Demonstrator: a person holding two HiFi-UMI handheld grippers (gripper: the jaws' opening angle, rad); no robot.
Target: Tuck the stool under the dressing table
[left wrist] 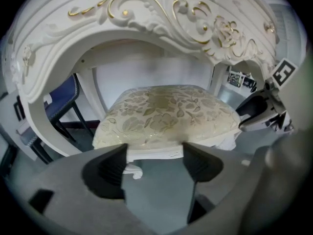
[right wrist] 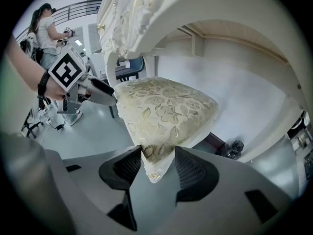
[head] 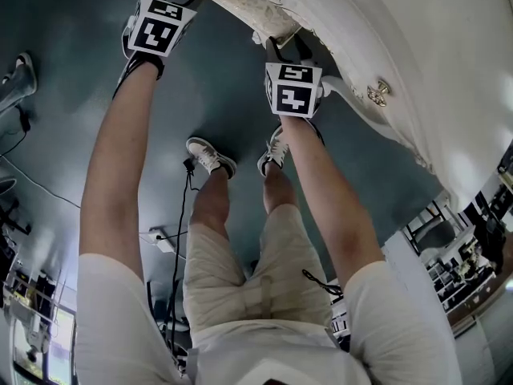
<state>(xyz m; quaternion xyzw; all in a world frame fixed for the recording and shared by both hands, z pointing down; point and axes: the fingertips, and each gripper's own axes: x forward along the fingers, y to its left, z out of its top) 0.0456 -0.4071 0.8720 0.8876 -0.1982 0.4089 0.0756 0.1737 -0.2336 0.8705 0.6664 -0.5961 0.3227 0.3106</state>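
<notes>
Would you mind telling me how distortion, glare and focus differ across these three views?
Head view: strong fisheye bending, the dressing table blown out to near white over a dark floor. Left gripper view: black vignette corners, stool cushion sharp, near jaws soft. Right gripper view: the table's arch glares white above the cushion.

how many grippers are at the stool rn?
2. The left gripper faces the stool's front edge, fingers apart. The right gripper has a seat corner between its fingers. Neither is hidden.
</notes>
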